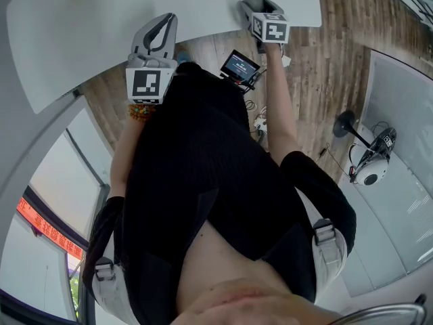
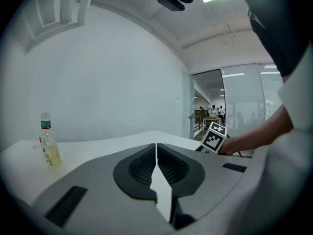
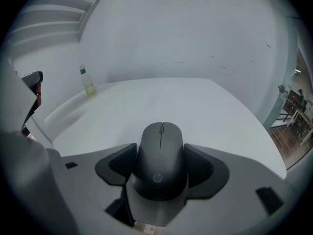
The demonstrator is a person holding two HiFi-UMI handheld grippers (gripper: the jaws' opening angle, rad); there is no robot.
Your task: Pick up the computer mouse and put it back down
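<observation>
A clear plastic bottle of yellowish liquid (image 2: 49,150), its label print too small to read, stands on the white worktop (image 3: 195,102). The grey left claw (image 2: 156,153) is clenched on nothing. The right claw (image 3: 161,161) grasps the dark grey computer mouse (image 3: 160,153), marked "hp", by its sides above the worktop.

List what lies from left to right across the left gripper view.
In order: bottle → left gripper, shut and empty → marker cube → forearm.
</observation>
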